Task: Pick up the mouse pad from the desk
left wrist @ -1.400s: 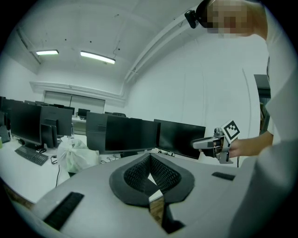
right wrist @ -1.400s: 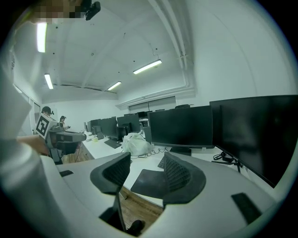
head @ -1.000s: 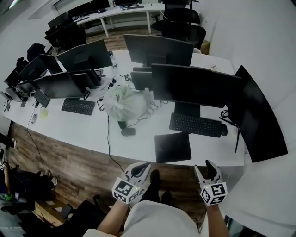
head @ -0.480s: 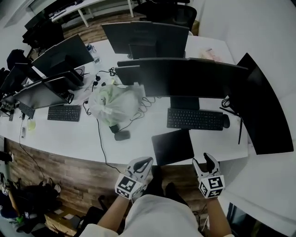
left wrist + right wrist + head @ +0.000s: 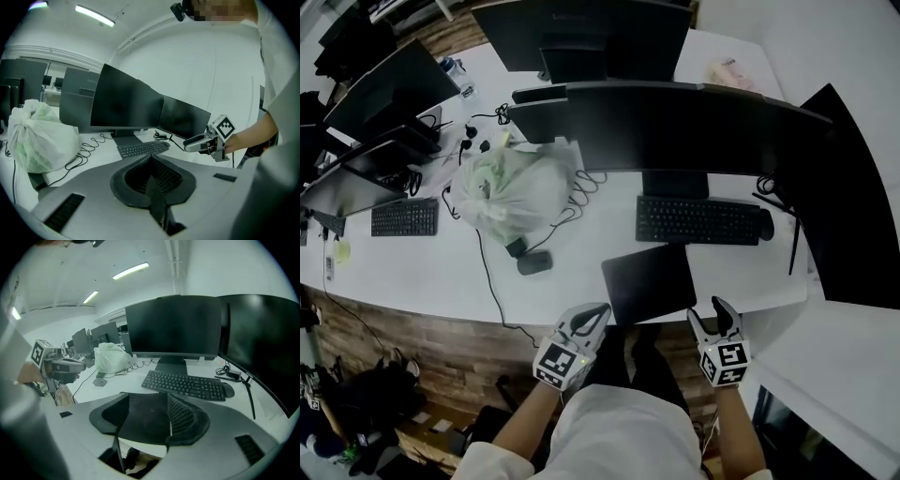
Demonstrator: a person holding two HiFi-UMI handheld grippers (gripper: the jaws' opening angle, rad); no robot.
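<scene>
Tabletop (image 5: 441,272) fills my head view; mouse pad (image 5: 649,283) lies at its near edge, lower centre. Right tool (image 5: 709,313) has just been opening, empty, aimed there to pinch; left tool (image 5: 596,311) closed, empty.

Jaws of the right gripper (image 5: 147,397) hide the sides of the mouse pad (image 5: 140,423); the curved monitor (image 5: 853,216) runs off the head view's edge.

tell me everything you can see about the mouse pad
The mouse pad is a thin, dark, matte sheet, roughly rectangular with rounded corners. It lies flat on the white desk, turned slightly askew, and its near side reaches the desk's front edge. It sits just in front of the keyboard; whether the two touch cannot be told. Nothing rests on it or grips it.
</scene>
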